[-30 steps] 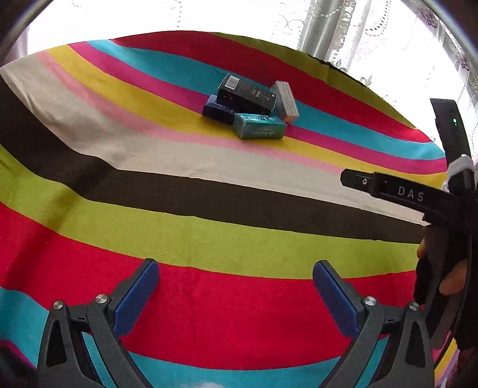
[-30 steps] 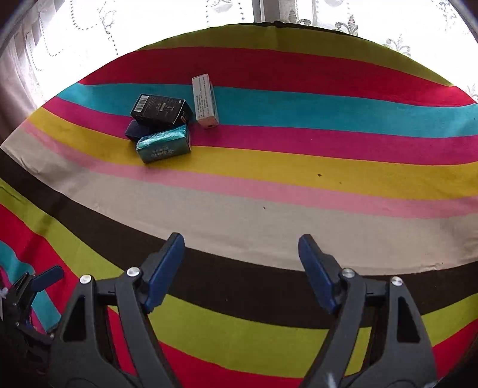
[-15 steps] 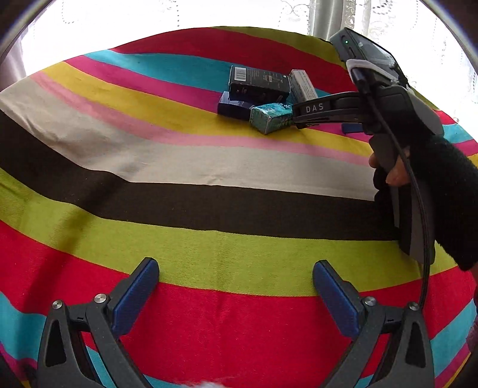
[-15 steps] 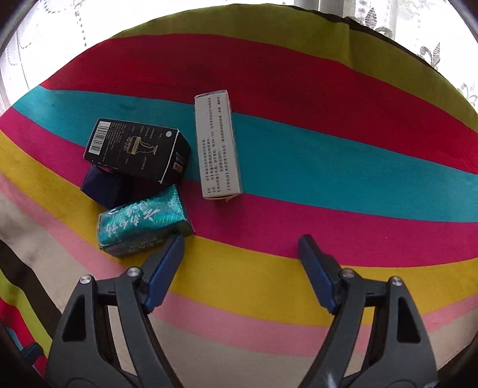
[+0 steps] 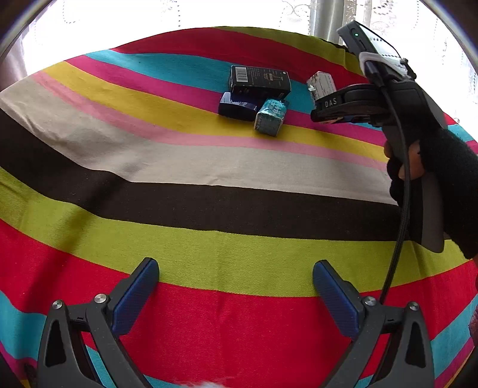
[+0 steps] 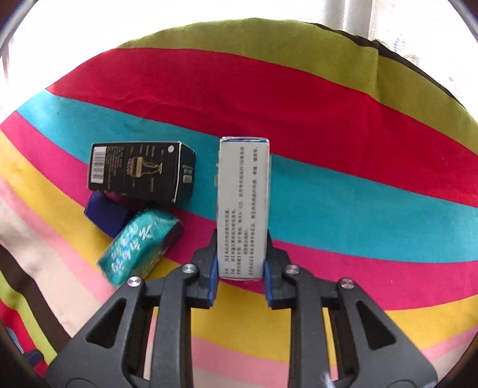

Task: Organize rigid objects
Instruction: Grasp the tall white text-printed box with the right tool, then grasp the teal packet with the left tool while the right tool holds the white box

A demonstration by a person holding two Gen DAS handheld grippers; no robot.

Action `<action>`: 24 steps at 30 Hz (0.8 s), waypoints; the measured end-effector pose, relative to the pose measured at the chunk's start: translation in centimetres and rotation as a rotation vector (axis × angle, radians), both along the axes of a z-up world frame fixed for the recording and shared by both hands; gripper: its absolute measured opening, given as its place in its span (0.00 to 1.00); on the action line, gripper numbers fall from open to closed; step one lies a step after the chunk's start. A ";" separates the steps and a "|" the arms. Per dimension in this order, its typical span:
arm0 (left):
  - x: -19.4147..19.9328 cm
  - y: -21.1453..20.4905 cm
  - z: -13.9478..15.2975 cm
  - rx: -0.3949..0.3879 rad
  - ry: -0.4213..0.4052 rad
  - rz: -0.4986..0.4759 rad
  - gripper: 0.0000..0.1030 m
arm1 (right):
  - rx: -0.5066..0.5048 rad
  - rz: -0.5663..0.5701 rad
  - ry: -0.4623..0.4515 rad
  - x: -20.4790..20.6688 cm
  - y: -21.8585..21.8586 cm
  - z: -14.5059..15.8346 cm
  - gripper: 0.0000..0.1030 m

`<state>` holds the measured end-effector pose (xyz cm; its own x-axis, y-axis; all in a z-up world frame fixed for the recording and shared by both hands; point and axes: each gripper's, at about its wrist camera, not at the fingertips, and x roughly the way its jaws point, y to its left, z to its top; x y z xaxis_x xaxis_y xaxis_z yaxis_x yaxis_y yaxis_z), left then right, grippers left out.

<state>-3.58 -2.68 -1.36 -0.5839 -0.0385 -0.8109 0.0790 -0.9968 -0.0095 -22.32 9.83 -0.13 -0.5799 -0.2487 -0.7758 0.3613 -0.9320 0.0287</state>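
My right gripper (image 6: 240, 265) is shut on the near end of a long grey box (image 6: 243, 206) with printed text; the box also shows in the left wrist view (image 5: 321, 83). Left of it lie a black box with a barcode (image 6: 140, 171), a dark blue box (image 6: 104, 215) partly under it, and a teal packet (image 6: 137, 244), all close together. My left gripper (image 5: 236, 292) is open and empty over the red stripe, well short of the boxes (image 5: 258, 80).
A striped cloth (image 5: 179, 209) covers the table. Bright windows with lace curtains (image 5: 89, 18) stand behind the far edge. The right hand and its tool (image 5: 418, 143) fill the right side of the left wrist view.
My right gripper moved forward to the boxes and shut on the long grey box. The teal packet has shifted and turned. My left gripper stayed open and nearly still.
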 end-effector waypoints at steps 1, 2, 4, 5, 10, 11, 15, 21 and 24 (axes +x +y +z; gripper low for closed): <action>0.0 0.0 0.0 0.000 0.000 0.000 1.00 | 0.000 0.001 -0.006 1.1 1.0 0.0 0.27; 0.0 -0.1 0.0 0.000 0.000 -0.001 1.00 | 0.002 0.003 -0.016 2.4 2.2 0.0 0.27; 0.0 -0.1 -0.1 -0.001 0.000 -0.002 1.00 | 0.007 0.006 -0.035 5.1 5.0 -0.1 0.27; 0.0 -0.1 -0.1 -0.001 -0.001 -0.003 1.00 | 0.016 0.003 -0.042 6.4 6.3 -0.3 0.27; 0.2 -0.2 -0.1 -0.004 -0.003 0.001 1.00 | 0.038 -0.004 -0.036 11.9 11.2 -1.0 0.27; 0.2 -0.2 0.0 -0.004 -0.004 0.005 1.00 | 0.059 -0.005 -0.011 12.5 11.5 -1.2 0.27; -2.0 0.4 0.0 0.000 -0.071 0.015 1.00 | 0.043 -0.023 0.013 10.5 12.2 -1.2 0.27; -10.5 2.7 -0.1 -0.003 -0.088 -0.006 1.00 | 0.030 -0.021 0.006 10.6 12.1 -1.0 0.27; -15.0 3.8 -0.3 -0.008 -0.058 -0.010 1.00 | 0.040 -0.021 0.009 10.5 12.0 -1.0 0.27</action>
